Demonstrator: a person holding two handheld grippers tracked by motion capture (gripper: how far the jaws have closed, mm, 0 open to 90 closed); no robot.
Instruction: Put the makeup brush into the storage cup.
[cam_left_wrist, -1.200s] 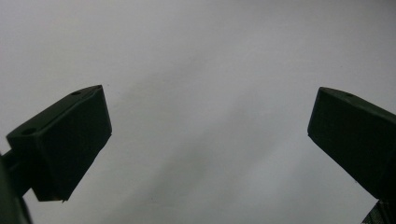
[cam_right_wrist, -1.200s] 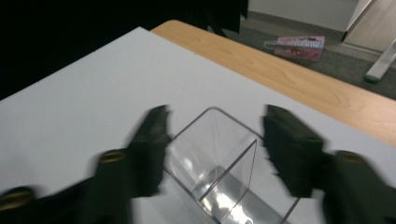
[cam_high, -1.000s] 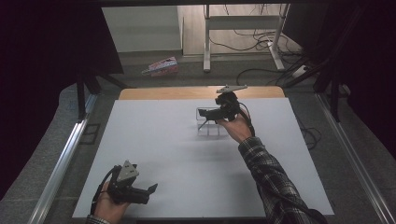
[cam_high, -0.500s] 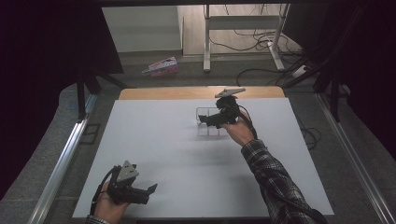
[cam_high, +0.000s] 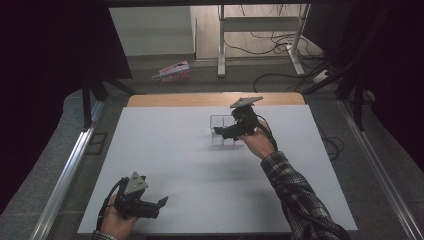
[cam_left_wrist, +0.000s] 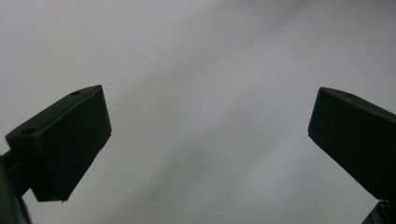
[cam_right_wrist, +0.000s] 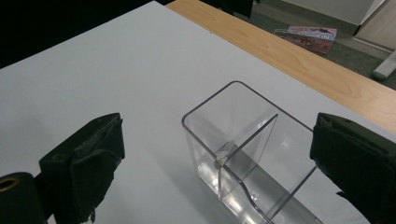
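While we look down from the high view, we see the right hand-held gripper (cam_high: 220, 131) held over the far middle of the white counter (cam_high: 165, 150), its black jaws pointing left at a clear plastic rectangular container (cam_high: 222, 135) with an inner divider. In the right gripper view the jaws stand wide apart and released, one on each side of the clear container (cam_right_wrist: 247, 154), with nothing between the pads; the container sits upright on the white surface, its open top facing up, and a thin clear wall splits it into compartments. We cannot tell whether either jaw touches its wall. Beyond it runs the counter's bare wooden strip (cam_right_wrist: 289, 60), and past that a pink printed packet (cam_right_wrist: 310, 36) lies on the grey floor.

Our left hand-held gripper (cam_high: 161, 202) rests low at the near left corner of the counter, well apart from the container, held in a hand (cam_high: 115, 222). In the left gripper view its two black jaws are spread wide and released, with bare white counter between them.
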